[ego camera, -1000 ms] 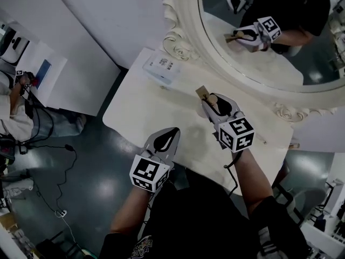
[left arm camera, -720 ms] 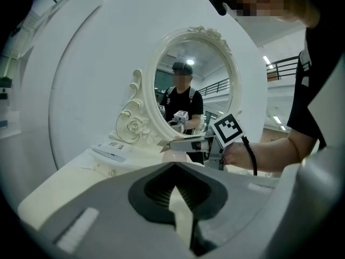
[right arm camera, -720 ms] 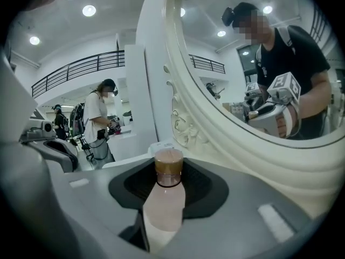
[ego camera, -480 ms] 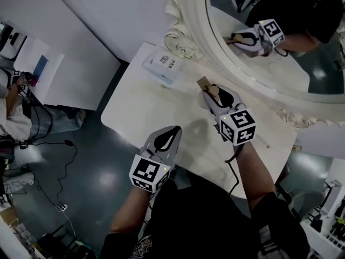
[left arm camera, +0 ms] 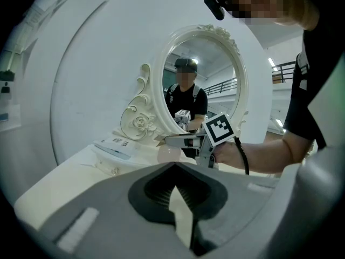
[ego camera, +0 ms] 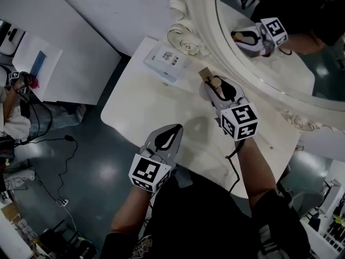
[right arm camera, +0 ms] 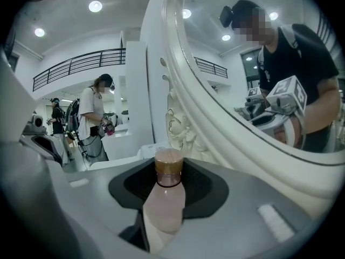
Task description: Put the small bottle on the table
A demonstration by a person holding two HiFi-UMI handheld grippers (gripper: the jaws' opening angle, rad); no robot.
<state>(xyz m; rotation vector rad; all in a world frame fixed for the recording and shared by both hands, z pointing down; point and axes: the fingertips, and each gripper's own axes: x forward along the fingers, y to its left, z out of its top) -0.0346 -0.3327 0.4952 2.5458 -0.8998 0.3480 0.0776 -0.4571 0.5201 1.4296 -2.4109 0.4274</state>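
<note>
The right gripper (ego camera: 213, 84) reaches over the far right part of the white table (ego camera: 151, 107), close to the carved white frame (ego camera: 186, 36) of the oval mirror (ego camera: 280, 42); its jaws pinch the small bottle (ego camera: 215, 82). In the right gripper view the bottle (right arm camera: 163, 201) is pale pink with a golden-brown cap (right arm camera: 168, 166), and it sits squarely between the two jaws of that gripper (right arm camera: 168, 186), cap pointing away from the camera and towards the frame. From the left gripper view the same bottle (left arm camera: 168, 154) hangs just under the right gripper (left arm camera: 186, 141), low over the tabletop (whether its base touches the surface cannot be told).

The left gripper (ego camera: 173, 129) hovers at the near edge of the table, well apart from the right one; its own view shows the jaws pressed together along a pale seam, with nothing between them (left arm camera: 175, 171).

A flat white box (ego camera: 166, 60) with dark print lies on the far left part of the table, beside the scrollwork at the foot of the frame; the left gripper view shows it (left arm camera: 116, 144) to the left of the bottle. The mirror reflects the person's dark sleeve and both grippers; the floor (ego camera: 102, 171) on the left is dark and glossy.
</note>
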